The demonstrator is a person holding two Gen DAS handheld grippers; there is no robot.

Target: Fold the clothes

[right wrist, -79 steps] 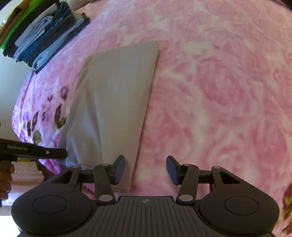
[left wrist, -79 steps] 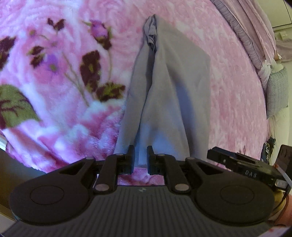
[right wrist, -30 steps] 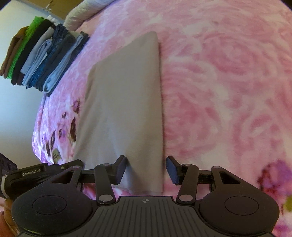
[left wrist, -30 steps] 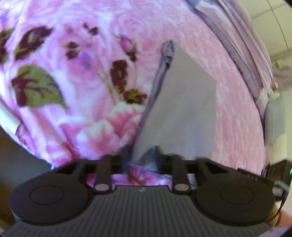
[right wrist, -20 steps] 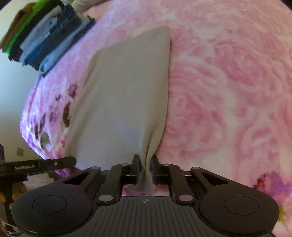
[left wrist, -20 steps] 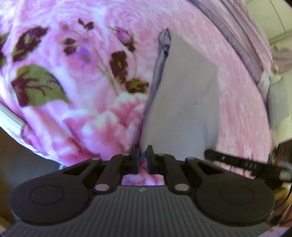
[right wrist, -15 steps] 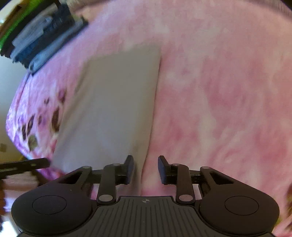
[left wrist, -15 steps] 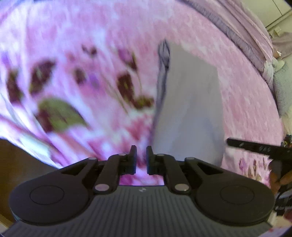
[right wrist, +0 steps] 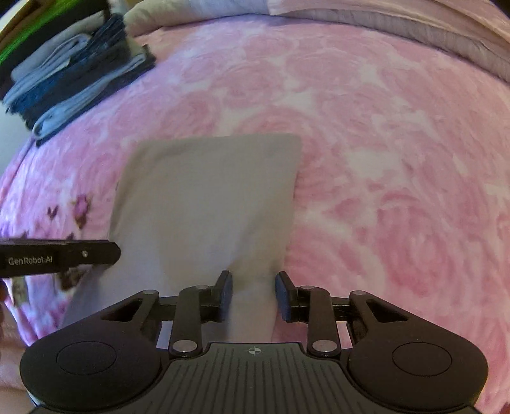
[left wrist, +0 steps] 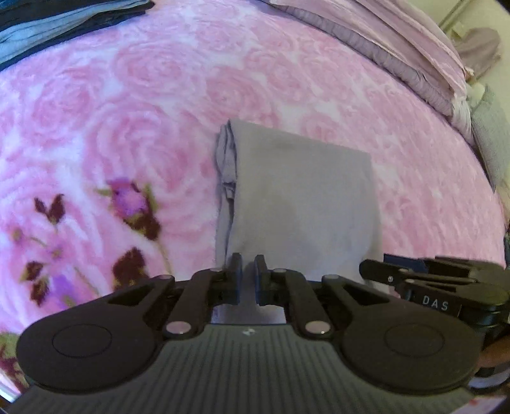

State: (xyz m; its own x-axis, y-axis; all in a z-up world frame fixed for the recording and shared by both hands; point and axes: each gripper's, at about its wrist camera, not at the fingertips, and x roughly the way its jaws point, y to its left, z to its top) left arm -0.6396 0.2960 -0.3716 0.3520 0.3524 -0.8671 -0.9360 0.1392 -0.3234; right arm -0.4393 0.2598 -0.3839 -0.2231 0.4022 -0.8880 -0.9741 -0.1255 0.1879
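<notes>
A grey folded garment (left wrist: 302,197) lies on the pink rose blanket (left wrist: 127,95), its layered edge on the left. My left gripper (left wrist: 247,274) is shut on the garment's near left corner, and cloth shows in the narrow gap. In the right wrist view the garment (right wrist: 207,191) rises toward the camera at its near edge. My right gripper (right wrist: 253,296) grips a thick bunch of that edge, which fills the space between its pads. Each gripper appears from the side in the other's view: the right one (left wrist: 369,274), the left one (right wrist: 108,253).
A stack of folded blue, grey and green clothes (right wrist: 73,73) sits at the blanket's far left, also at the top left of the left wrist view (left wrist: 63,22). Mauve bedding (left wrist: 398,47) and a grey cushion (left wrist: 491,143) line the far right side.
The right gripper went from open to closed on the garment's near edge. Both grippers then moved forward over the bed with that edge lifted, and the flat part now looks shorter.
</notes>
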